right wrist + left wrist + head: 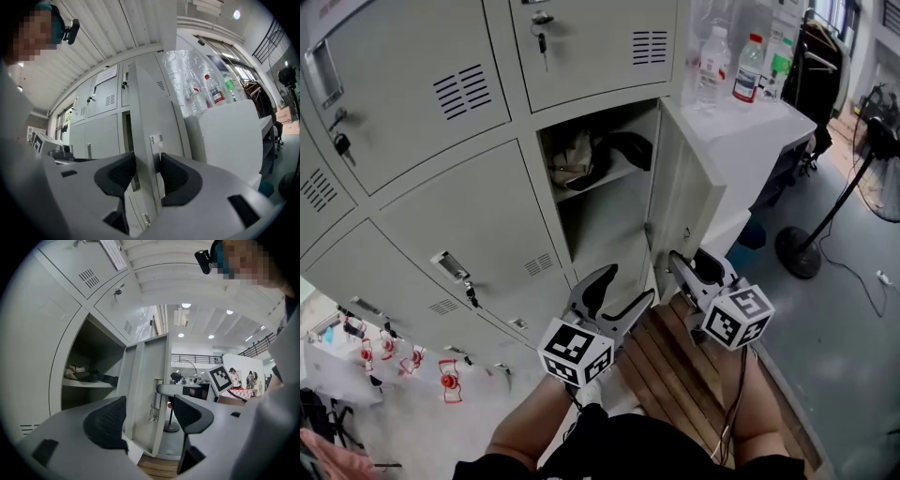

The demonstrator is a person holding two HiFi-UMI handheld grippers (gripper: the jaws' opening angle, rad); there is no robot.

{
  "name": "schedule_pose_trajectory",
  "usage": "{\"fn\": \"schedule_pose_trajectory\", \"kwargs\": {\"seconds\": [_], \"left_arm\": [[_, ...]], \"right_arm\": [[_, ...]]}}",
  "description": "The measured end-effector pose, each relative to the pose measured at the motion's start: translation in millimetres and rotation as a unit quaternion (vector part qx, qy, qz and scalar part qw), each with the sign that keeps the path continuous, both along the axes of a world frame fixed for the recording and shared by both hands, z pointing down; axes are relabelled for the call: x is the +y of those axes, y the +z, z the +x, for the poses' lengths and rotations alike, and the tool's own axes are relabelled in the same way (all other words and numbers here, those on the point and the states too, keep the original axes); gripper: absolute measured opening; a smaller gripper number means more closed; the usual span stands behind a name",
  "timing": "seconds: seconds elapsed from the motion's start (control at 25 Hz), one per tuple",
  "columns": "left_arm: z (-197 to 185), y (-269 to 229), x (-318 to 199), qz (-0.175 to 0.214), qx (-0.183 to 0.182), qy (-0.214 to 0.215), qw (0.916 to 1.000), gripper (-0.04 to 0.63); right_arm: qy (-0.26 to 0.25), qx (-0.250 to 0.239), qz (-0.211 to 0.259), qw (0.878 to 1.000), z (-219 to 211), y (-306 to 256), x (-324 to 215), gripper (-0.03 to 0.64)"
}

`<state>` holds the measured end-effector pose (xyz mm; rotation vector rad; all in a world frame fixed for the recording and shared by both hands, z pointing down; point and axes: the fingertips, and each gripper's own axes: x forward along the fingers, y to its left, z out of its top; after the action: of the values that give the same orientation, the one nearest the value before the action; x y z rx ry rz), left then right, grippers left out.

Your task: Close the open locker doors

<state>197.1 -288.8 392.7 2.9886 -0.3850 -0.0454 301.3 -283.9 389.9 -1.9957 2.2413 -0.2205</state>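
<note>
Right gripper (147, 171) points level and straddles the free edge of the open door (149, 108). Both pads lie against the sheet metal, one on each face, so we log it as clamped on the door. A small latch plate (156, 139) sits on the edge just above the jaws. Left gripper (149, 416) also points level, jaws wide apart, nothing between them. Through the gap we see the door's inner face and its lock fitting (154, 401).

Head view: the door belongs to the right-hand column of the lockers (441, 216), under a closed door with keys (542, 41), and stands swung out towards us, roughly square to the front. Its compartment (605, 234) is open. A shelf (592, 186) inside carries a dark item and a pale crumpled one, which we cannot identify. Left gripper sits in front of the compartment's lower part, just beside the right one, apart from the door. Right of the lockers, a white table (759, 131) holds bottles (748, 67). A fan (883, 173) stands on the floor beyond. Wooden slats (675, 366) lie under us.
</note>
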Motion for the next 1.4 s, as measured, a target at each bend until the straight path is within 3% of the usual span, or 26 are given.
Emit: {"fn": "schedule_pose_trajectory", "kwargs": {"seconds": [0.84,1.4], "left_arm": [[-65.8,1.2,-46.5,-0.009,0.007,-0.089,0.9960,0.333],[-117.5,1.7,-90.4,0.009,-0.006,-0.143,0.9897,0.333]], "right_arm": [[-0.102,0.030,0.003,0.994,-90.6,2.7,-65.5,0.150],[-0.120,0.020,0.011,0.992,-129.5,3.0,-134.2,0.141]]}}
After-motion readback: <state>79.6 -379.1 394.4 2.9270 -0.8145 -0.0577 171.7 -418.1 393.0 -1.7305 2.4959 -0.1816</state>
